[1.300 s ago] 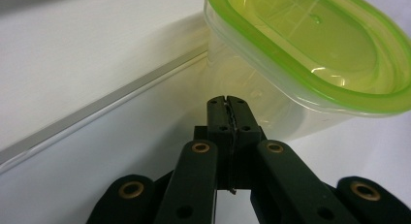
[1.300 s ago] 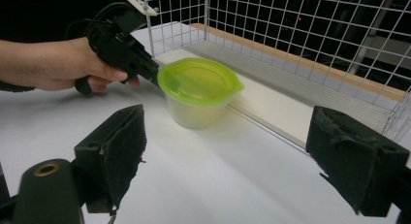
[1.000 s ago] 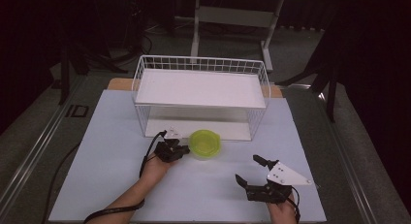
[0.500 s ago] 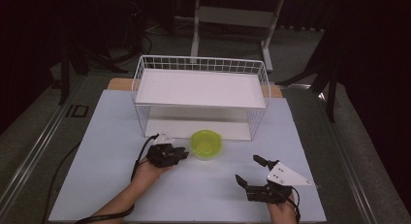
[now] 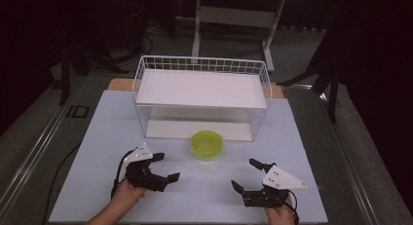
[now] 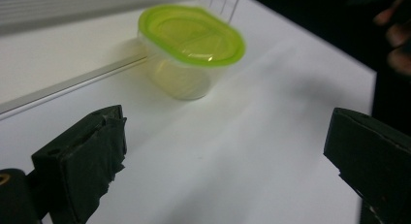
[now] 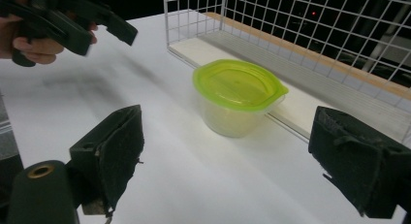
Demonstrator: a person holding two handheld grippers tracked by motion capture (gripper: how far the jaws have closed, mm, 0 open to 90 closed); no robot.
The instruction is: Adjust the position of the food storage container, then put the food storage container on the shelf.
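A small clear tub with a lime-green lid (image 5: 207, 144) stands on the white table, just in front of the wire rack (image 5: 204, 65). My left gripper (image 5: 166, 167) is held open to the tub's near left, a short way off and touching nothing. In the left gripper view the tub (image 6: 191, 44) sits ahead of the gripper's (image 6: 227, 120) spread jaws. My right gripper (image 5: 244, 174) is open at the tub's near right. In its own view the tub (image 7: 237, 95) stands beyond the wide gap of the right gripper (image 7: 228, 120), with the left gripper (image 7: 68, 20) at upper left.
The white wire rack carries a white shelf board (image 5: 202, 88) and has a low white base board (image 5: 195, 130) right behind the tub. The table mat (image 5: 97, 137) ends close to both hands at the near edge. Dark floor and stand legs (image 5: 197, 25) lie beyond.
My left gripper has drawn back from beside the tub toward the near edge, still open. The right gripper and the tub have stayed put.
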